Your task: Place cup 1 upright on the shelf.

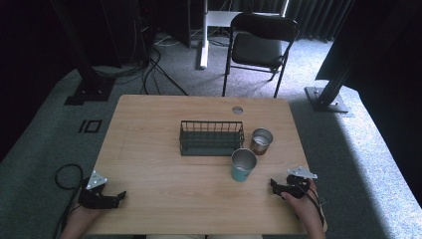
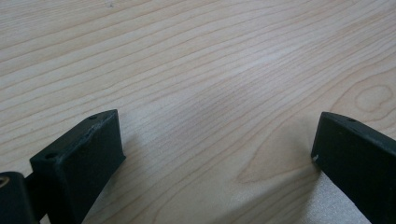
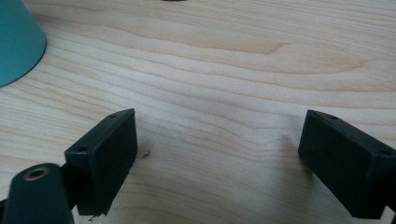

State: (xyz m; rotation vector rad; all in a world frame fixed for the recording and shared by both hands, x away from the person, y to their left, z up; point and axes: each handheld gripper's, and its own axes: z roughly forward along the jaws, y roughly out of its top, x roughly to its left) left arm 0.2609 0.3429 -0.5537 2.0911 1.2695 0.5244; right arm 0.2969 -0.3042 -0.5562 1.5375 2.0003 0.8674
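On the wooden table (image 1: 149,119) a dark green wire basket (image 1: 211,138) stands in the middle. Right of it is a copper-coloured metal cup (image 1: 261,141), and nearer me a teal cup (image 1: 243,165) with a metal inside. Both cups are upright. My left gripper (image 1: 118,197) rests low at the table's front left, open, with bare wood between its jaws (image 2: 217,123). My right gripper (image 1: 274,186) sits at the front right, just right of the teal cup, and is also open over bare wood (image 3: 219,119). The teal cup's side (image 3: 16,42) shows at the top left of the right gripper view.
A round grommet hole (image 1: 237,110) marks the table's far edge. Beyond the table stand a black folding chair (image 1: 259,45), a white desk leg (image 1: 203,35) and black frame posts (image 1: 333,74). Cables (image 1: 149,74) lie on the grey carpet, and a cable loop (image 1: 67,175) trails by the left gripper.
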